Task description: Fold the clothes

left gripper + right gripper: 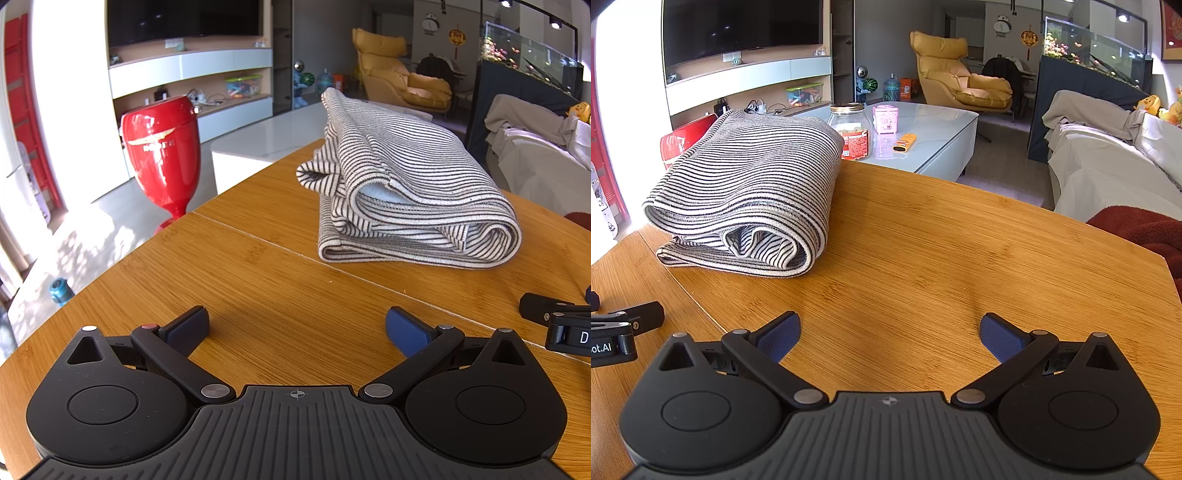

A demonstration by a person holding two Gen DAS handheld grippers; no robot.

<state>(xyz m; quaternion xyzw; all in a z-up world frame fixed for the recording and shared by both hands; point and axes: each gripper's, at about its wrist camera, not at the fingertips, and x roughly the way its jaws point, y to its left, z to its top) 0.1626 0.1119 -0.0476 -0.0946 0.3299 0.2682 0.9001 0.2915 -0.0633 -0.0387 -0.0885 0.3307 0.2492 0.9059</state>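
A black-and-white striped garment (413, 192) lies folded in a thick bundle on the wooden table (258, 280); a loose sleeve end sticks out at its left. The right wrist view shows the same garment (750, 188) at the left, its rolled edge facing me. My left gripper (297, 328) stands open low over the table, well short of the garment, nothing between its blue pads. My right gripper (890, 334) is open too, over bare wood to the right of the garment. Each gripper shows at the edge of the other's view: right gripper (557, 325), left gripper (617, 332).
Past the table's far edge are a red vase-shaped stand (162, 155) on the floor and a white coffee table (934, 136) with a jar (851, 131), a pink box and an orange item. A covered sofa (1115, 162) and a dark red cloth (1145, 229) lie to the right.
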